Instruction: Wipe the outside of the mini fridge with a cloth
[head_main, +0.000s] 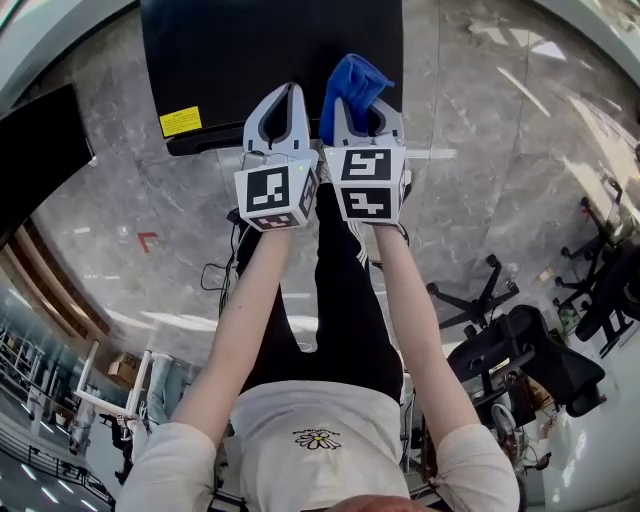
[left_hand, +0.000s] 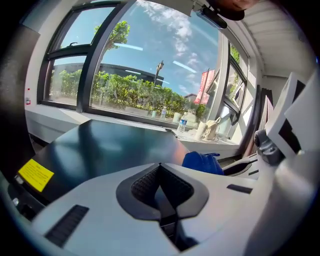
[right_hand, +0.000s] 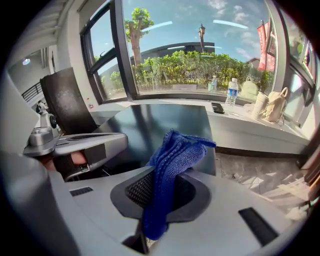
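– While both are held side by side over the near edge of the mini fridge (head_main: 250, 60), the blue cloth (head_main: 355, 85) is seen pinched in the right claw (head_main: 365, 112), with its free end bunched up past the tips.

– And the left claw (head_main: 288, 100) is kept pressed together just left of it, over the dark top. A yellow label (head_main: 181, 121) is shown at the fridge's near left edge. Whether cloth and top are touching cannot be told.
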